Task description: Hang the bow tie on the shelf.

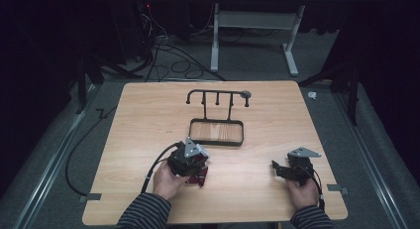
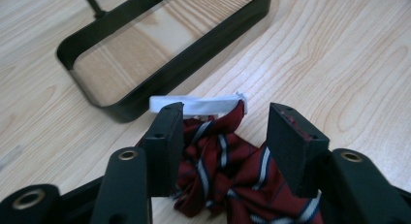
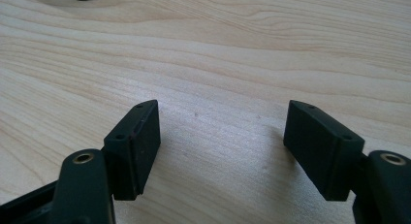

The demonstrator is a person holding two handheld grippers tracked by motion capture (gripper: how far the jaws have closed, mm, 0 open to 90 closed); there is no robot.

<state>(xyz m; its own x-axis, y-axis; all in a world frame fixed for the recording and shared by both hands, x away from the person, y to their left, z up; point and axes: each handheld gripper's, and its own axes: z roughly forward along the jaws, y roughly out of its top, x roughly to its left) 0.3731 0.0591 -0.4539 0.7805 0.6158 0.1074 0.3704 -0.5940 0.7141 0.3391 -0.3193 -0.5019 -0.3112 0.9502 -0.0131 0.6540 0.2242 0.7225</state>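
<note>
The left tongs (image 2: 220,136) hover low over a red striped tie (image 2: 228,173) bunched on the worktop (image 1: 247,189), their jaws spread to either side of the cloth and not yet pinching it. A white band (image 2: 198,104) of the tie lies just past the jaw tips, and beyond it sits the black tray (image 2: 121,100) of a small rack (image 1: 217,97) whose crossbar carries hooks. From the high view the tie (image 1: 200,175) lies near the front of the worktop, just this side of the tray and partly under the left tongs (image 1: 190,162).

The right tongs (image 3: 220,146) stand well apart to the right, jaws spread over bare wood, holding nothing.

To my eye the step in hand is taking hold of the tie, likely to hang it on the rack. To do it well, the left tongs should come down until both jaws bracket a thick fold, then close firmly, so the slippery cloth does not slide out when lifted. Gripping near the white band seems wise: it is the stiffest part and would let the rest hang free. Catching only a loose edge risks the bundle unrolling and dragging. The right tongs could come in to steady or take the band.
</note>
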